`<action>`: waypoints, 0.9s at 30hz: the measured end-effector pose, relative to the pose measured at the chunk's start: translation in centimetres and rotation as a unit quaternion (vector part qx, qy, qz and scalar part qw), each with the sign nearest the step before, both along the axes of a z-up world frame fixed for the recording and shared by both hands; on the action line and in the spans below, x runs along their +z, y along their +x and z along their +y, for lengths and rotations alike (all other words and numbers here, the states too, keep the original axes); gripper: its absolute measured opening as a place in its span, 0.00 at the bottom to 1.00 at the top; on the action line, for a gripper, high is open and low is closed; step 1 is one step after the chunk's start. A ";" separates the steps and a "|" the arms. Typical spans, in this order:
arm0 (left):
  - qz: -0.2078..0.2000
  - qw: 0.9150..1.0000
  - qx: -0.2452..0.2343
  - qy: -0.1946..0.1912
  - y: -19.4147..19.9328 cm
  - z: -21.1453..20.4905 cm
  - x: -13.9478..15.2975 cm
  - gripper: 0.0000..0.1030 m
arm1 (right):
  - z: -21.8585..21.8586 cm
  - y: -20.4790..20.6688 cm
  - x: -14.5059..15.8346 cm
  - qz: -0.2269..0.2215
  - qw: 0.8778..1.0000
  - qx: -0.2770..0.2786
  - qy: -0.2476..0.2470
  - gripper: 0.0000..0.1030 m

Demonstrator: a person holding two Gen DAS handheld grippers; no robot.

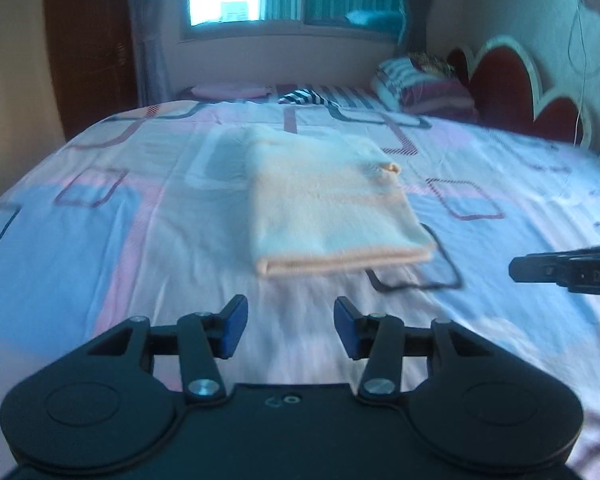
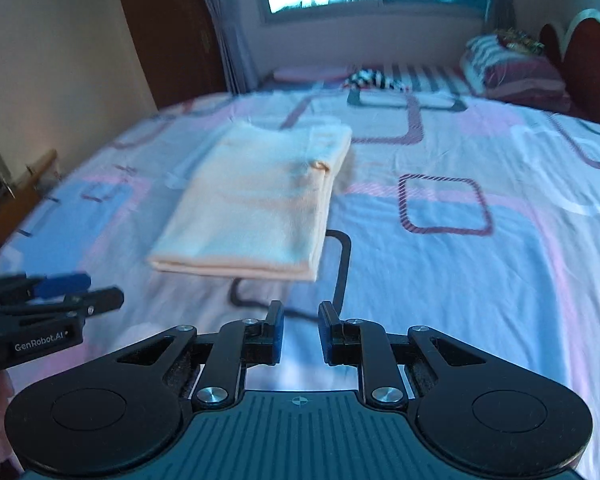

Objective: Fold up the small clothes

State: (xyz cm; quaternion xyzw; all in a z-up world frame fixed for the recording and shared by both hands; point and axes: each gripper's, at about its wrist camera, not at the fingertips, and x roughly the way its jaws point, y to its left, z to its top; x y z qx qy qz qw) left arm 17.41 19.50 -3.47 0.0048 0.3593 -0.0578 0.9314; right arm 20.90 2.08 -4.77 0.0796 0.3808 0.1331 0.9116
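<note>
While both sets of fingers are held empty, left gripper (image 1: 291, 326) wider, right gripper (image 2: 301, 332) narrow, a folded peach garment (image 1: 328, 200) is seen ahead on the bed (image 1: 500, 320), apparently finished.

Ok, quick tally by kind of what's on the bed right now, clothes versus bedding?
Folded peach garment: 1
Striped black-and-white cloth at the far edge: 1
Stacked bedding pile near the headboard: 1
Pink cushion: 1
Total: 4

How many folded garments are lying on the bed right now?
1. The peach folded garment lies flat mid-bed on the patterned bedsheet, ahead of both tongs, touching neither. A striped cloth at the far edge is too blurred to judge; more may be hidden.
</note>
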 end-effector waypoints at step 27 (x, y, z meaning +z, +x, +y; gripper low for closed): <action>-0.131 0.991 0.029 -0.008 -19.8 -1.6 10.7 0.99 | 0.2 -23.1 10.6 -0.133 0.990 -0.038 -0.032 1.00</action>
